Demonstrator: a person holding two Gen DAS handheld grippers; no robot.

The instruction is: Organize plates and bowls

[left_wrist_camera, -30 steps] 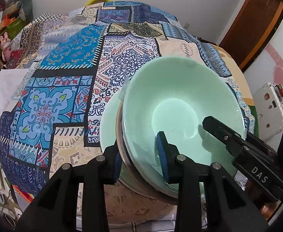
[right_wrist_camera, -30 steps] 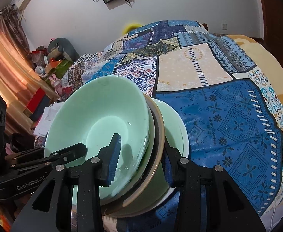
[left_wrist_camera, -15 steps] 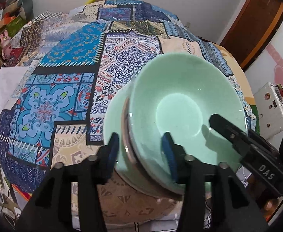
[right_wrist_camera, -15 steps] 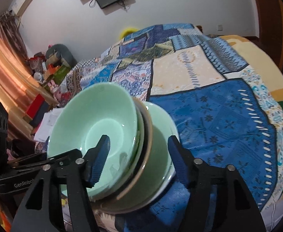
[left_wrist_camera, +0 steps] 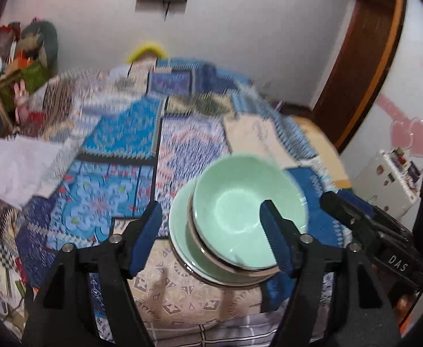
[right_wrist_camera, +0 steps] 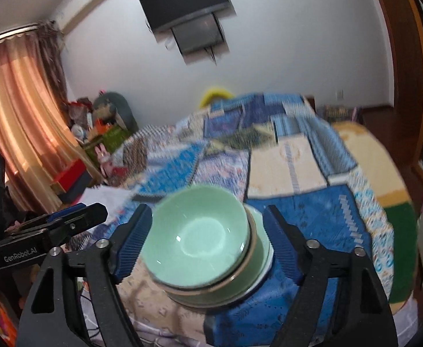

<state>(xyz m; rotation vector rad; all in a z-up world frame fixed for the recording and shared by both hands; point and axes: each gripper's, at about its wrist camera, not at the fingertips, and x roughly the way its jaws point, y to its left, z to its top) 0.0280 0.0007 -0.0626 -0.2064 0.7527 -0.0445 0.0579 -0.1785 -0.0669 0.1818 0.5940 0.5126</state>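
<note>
Set down as one nested stack near the bed edge, bowl on top for tidy storage, with left gripper and right gripper both opening, fingers clear of the rims.

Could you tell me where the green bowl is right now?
The green bowl tops the stack of dishes on the patchwork bedspread, central in both wrist views.

A stack of dishes sits on the quilted bed.
</note>
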